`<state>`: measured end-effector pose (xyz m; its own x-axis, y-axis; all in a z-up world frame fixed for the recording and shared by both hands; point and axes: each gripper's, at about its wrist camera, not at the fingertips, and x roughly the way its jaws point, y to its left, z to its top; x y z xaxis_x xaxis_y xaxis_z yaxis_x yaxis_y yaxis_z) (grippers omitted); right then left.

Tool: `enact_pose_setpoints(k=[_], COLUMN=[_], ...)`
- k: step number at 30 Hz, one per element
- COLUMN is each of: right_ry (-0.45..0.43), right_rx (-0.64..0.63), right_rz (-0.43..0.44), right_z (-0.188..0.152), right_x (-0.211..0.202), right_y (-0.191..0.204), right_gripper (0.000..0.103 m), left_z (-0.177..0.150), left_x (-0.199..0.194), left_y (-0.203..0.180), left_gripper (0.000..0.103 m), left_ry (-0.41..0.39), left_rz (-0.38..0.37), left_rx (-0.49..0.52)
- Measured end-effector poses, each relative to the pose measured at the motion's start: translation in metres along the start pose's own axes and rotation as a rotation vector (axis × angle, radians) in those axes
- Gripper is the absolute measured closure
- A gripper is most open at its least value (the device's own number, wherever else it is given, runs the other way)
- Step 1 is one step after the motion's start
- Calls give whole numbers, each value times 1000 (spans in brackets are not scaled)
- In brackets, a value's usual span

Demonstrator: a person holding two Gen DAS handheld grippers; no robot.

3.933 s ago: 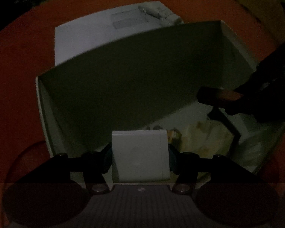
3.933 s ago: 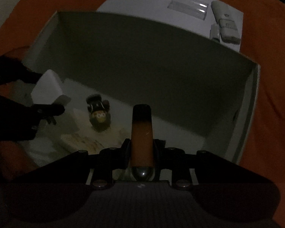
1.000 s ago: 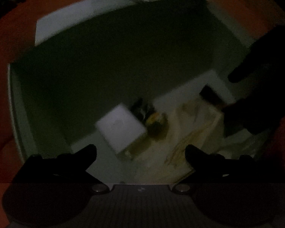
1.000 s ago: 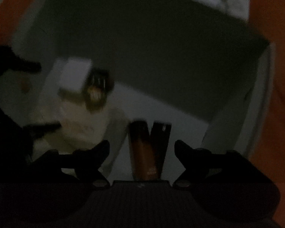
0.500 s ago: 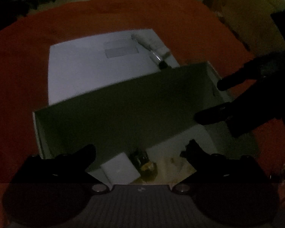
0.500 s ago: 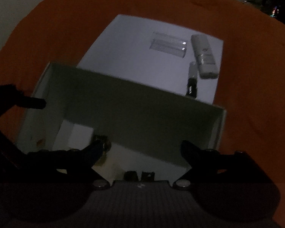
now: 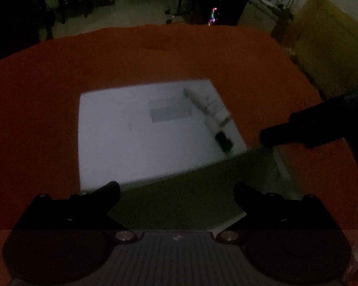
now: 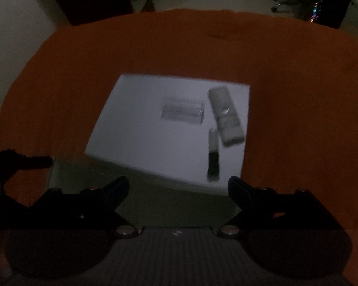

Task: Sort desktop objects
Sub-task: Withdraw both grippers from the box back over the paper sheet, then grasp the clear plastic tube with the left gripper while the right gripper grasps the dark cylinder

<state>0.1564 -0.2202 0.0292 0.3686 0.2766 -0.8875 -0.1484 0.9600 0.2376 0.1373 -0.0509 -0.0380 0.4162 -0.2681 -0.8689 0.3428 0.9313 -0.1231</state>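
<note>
The scene is dim. A white sheet lies on the orange tablecloth, also seen in the right wrist view. On it lie a clear flat case, a white oblong device and a small tube with a black end. The same items show in the left wrist view: case, white device, tube. The white box's far wall sits just below both grippers. My left gripper is open and empty. My right gripper is open and empty.
The orange cloth covers the round table. The other gripper shows as a dark shape at the right edge of the left wrist view and at the left edge of the right wrist view. A yellow object stands beyond the table.
Both grippers released their objects into the box, opened, and have lifted up and back. The box interior has dropped out of view; the white sheet with its items now fills the middle.
</note>
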Motion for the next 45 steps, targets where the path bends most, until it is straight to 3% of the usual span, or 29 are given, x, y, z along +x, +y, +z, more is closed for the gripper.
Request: enact_pose_setpoints(k=[9, 13, 19, 22, 30, 36, 45], right_ry=[21, 50, 133, 168, 181, 189, 235], right_rx=[16, 53, 15, 11, -14, -20, -33], right_rz=[-85, -94, -139, -142, -134, -134, -135], right_z=[45, 51, 42, 35, 31, 25, 10], right_x=[30, 54, 100, 116, 134, 135, 141], right_y=[-19, -33, -54, -59, -53, -58, -61], right_gripper=[10, 10, 11, 11, 11, 11, 11], left_z=[51, 68, 87, 95, 105, 111, 115], left_x=[39, 68, 105, 120, 154, 174, 202], left_y=[-2, 21, 58, 62, 38, 28, 13], left_gripper=[0, 0, 0, 0, 0, 0, 0], left_ry=[-9, 34, 49, 60, 37, 31, 63], left_rz=[52, 48, 193, 153, 146, 101, 92], left_rx=[32, -20, -188, -249, -210, -182, -184])
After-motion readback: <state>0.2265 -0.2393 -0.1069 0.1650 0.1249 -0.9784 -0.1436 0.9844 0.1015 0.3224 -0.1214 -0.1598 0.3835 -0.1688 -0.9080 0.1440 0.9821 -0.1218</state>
